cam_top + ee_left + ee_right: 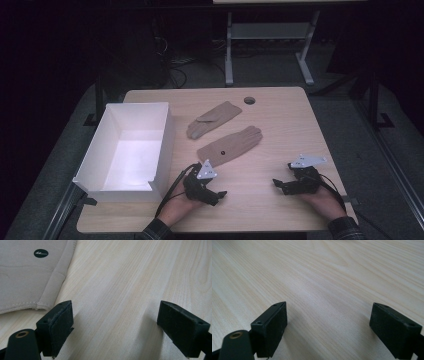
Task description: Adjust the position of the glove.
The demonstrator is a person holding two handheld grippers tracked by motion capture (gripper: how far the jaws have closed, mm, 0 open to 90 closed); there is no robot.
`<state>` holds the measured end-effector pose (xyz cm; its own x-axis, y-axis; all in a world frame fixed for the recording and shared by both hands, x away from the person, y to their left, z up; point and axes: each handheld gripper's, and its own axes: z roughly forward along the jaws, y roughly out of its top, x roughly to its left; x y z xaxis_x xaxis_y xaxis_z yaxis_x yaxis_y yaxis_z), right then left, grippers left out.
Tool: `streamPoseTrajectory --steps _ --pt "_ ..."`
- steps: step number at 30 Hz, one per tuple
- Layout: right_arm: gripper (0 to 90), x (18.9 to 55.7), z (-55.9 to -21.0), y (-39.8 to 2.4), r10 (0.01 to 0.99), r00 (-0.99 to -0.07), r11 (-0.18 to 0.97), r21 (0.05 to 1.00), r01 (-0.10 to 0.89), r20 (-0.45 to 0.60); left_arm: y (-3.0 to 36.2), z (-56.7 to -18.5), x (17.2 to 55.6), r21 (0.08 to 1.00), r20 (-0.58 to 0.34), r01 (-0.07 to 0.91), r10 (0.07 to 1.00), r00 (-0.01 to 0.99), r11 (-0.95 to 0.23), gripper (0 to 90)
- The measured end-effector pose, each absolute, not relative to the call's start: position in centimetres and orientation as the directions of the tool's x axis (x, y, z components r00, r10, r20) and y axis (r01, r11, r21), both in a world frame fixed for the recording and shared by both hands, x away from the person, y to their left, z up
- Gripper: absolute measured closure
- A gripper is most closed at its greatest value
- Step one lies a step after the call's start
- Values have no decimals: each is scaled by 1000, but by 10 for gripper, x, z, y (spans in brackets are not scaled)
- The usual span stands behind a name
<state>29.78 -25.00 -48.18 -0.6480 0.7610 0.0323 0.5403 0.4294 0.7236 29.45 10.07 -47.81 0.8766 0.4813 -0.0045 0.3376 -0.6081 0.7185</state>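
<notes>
Two beige gloves were laid flat on the worktop (pixel 280 120), the nearer glove (pixel 230 145) just beyond the left gripper (pixel 212 194), the farther glove (pixel 214 120) behind it, beside the white box (pixel 165 131). Both were judged soft, light and limp, best pinched at the cuff edge (pixel 30 305). The fingers (pixel 61 323) of the left gripper and of the right gripper (pixel 280 186) were spread wide, nothing between them.

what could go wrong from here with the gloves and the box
1. The near glove lies flat on the table, so the open left gripper may skid over the thin fabric and not pinch it.
2. The far glove lies close by; dragging one might shift the other.
3. The white box overhangs the table's left edge, so a bump may tip it off.
</notes>
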Motion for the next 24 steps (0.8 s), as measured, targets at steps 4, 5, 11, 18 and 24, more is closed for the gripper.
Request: streamPoseTrajectory --steps 4,5,11,18,24 --pt "143 298 -482 -250 761 -648 429 723 541 33 101 -478 295 718 -6 338 481 877 -608 130" --pt "142 298 -482 -250 761 -648 429 723 541 33 101 -478 295 718 -5 340 484 875 -607 131" --pt "142 298 -482 -250 762 -647 429 724 540 32 97 -474 297 693 -18 372 501 865 -618 137" --pt "141 298 -482 -249 759 -650 429 721 543 39 92 -462 301 689 -60 392 491 869 -610 145" --pt "141 298 -482 -248 756 -653 430 723 540 38 92 -454 310 709 -63 390 498 865 -587 145"
